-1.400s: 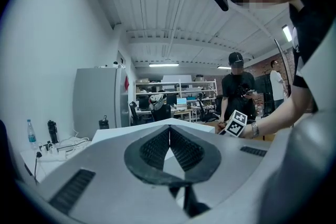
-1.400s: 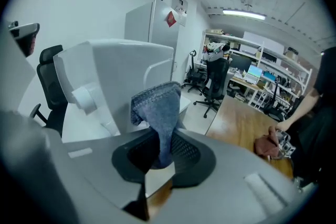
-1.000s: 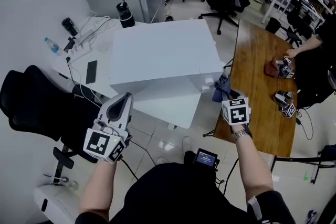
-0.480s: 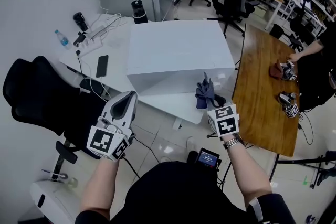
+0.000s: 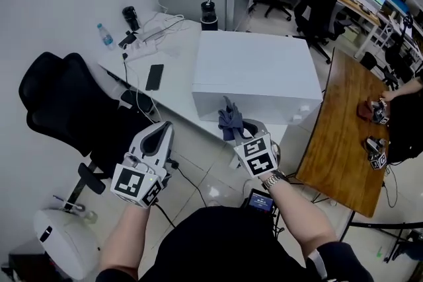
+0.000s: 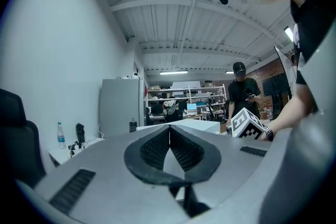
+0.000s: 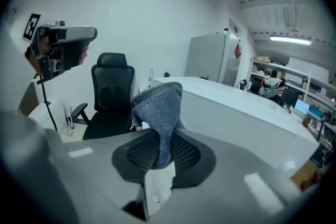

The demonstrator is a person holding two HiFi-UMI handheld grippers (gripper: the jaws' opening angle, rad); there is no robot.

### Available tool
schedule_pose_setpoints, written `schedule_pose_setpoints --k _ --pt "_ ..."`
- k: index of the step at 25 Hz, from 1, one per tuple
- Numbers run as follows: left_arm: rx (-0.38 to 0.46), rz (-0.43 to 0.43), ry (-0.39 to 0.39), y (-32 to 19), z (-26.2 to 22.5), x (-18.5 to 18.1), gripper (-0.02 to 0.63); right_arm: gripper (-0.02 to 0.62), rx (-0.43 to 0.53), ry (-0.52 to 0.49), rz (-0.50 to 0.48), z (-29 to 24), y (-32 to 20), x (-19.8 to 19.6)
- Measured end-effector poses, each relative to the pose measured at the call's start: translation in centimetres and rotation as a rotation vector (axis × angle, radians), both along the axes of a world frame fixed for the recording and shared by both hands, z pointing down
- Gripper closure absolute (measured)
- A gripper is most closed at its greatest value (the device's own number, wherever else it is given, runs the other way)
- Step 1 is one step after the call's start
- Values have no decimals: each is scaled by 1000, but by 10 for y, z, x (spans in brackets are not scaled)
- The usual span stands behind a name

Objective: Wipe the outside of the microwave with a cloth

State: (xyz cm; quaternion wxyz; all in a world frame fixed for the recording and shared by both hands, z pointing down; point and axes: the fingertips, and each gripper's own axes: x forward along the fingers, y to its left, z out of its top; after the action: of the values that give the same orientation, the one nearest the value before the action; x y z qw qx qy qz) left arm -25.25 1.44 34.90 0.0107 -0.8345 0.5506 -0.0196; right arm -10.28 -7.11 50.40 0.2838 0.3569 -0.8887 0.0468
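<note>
The microwave (image 5: pixel 254 72) is a plain white box on a white desk (image 5: pixel 173 69); the right gripper view shows it (image 7: pixel 236 113) ahead and to the right. My right gripper (image 5: pixel 238 133) is shut on a blue-grey cloth (image 5: pixel 230 117) and hangs over the floor just before the box's near corner. The cloth (image 7: pixel 157 107) stands up from between the pads (image 7: pixel 181 152). My left gripper (image 5: pixel 158 133) is lower left, over the floor by the black chair. It points level, its jaws (image 6: pixel 169 131) are shut and nothing is between them.
A black office chair (image 5: pixel 66 102) stands left of the desk. On the desk lie a phone (image 5: pixel 154 76), a water bottle (image 5: pixel 104 35), cables and a black flask (image 5: pixel 209 12). A wooden table (image 5: pixel 350 135) with other grippers is right, a person's arm at its far edge.
My right gripper has carried the cloth left, from beside the wooden table to the front of the white box. The left gripper has shifted sideways near the chair, still shut.
</note>
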Motion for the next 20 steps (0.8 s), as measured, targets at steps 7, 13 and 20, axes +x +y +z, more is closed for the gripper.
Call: schedule_pose_setpoints --k 7,13,20 --pt "-7 -68 -20 7 0 -39 600 543 35 -5 -89 12 -9 -72" --pt "-10 -103 -38 5 0 -61 600 543 37 -9 -117 26 -23 -110" --pt "-12 -106 -49 -3 -1 -70 600 543 -6 -2 -63 45 -47 -117"
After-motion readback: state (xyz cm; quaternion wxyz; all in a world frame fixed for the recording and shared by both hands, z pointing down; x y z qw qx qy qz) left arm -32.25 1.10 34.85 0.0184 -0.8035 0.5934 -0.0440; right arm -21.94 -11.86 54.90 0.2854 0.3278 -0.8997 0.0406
